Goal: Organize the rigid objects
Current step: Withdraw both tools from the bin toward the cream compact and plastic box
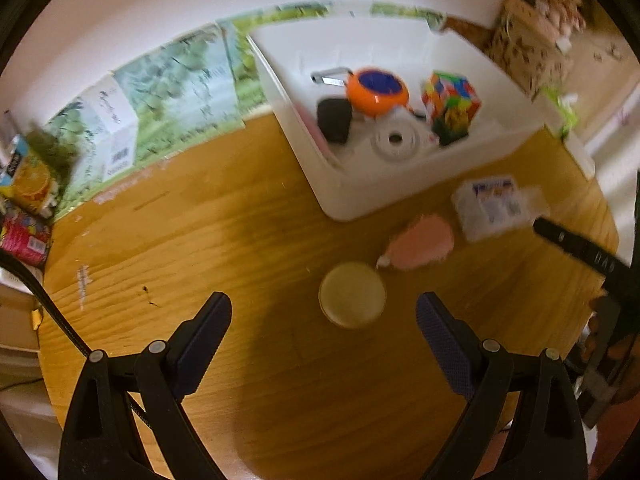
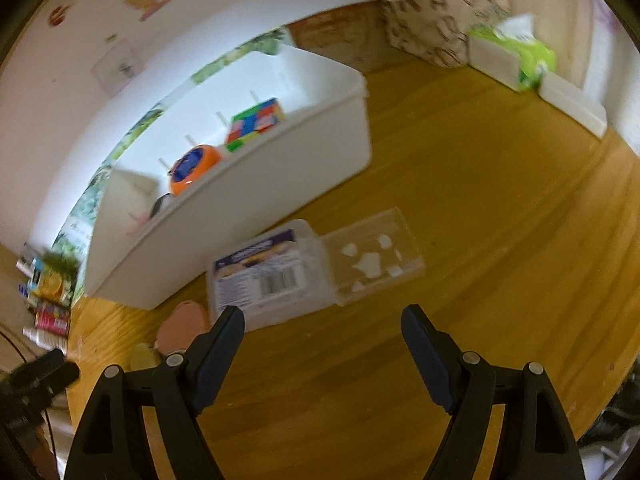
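A white bin (image 1: 360, 184) stands on the wooden table and holds an orange and blue toy (image 1: 376, 90), a colourful cube (image 1: 452, 98), a black object (image 1: 334, 120) and a white tape roll (image 1: 396, 140). A round pale lid (image 1: 352, 294) lies just ahead of my open, empty left gripper (image 1: 324, 316). A pink fuzzy object (image 1: 420, 242) lies beyond it. A clear plastic box (image 2: 276, 276) with its lid open lies ahead of my open, empty right gripper (image 2: 322, 320). The bin (image 2: 256, 216) also shows in the right wrist view.
Green picture boxes (image 1: 172, 92) and snack packets (image 1: 28, 208) line the back left. A patterned bag (image 2: 436, 12), a green tissue pack (image 2: 516, 56) and a white box (image 2: 572, 104) stand at the back right. The right gripper's finger (image 1: 576, 248) shows at the left view's right edge.
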Available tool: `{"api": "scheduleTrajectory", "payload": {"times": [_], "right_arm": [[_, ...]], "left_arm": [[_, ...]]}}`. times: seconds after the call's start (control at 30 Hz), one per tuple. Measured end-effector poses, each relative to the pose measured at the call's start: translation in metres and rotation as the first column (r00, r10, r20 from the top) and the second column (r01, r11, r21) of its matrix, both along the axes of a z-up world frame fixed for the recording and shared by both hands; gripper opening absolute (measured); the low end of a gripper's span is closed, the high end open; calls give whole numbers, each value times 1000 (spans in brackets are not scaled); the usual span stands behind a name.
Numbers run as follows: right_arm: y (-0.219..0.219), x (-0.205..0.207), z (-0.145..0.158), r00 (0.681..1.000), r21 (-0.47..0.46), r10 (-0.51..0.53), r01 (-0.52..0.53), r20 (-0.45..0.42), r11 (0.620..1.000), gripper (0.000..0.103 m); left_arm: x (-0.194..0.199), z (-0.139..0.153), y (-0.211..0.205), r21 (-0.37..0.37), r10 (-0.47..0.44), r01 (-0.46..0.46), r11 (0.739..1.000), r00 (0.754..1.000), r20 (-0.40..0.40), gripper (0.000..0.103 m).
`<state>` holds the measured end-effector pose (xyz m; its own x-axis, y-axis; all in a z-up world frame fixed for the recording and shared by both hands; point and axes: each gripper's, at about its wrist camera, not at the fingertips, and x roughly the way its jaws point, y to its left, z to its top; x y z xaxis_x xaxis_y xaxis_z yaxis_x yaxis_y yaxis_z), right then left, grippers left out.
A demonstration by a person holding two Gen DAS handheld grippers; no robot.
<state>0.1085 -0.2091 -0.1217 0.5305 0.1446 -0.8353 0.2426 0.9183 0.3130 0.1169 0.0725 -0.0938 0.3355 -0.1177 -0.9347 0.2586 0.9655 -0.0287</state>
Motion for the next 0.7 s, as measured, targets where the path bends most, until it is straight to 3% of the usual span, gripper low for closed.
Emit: {"api": "scheduleTrajectory", "payload": {"times": [0.37,0.7], "right_arm": [[-21,-1,-19,994,-31,-94,93,-48,995,81],[-24,12,-30,993,-77,-75,68,-88,995,81]], "left_arm": [[10,-40,-14,31,-58,64,997,988,-146,95],[15,-59,-22,48,-54,67,997,972,-230,93]]}}
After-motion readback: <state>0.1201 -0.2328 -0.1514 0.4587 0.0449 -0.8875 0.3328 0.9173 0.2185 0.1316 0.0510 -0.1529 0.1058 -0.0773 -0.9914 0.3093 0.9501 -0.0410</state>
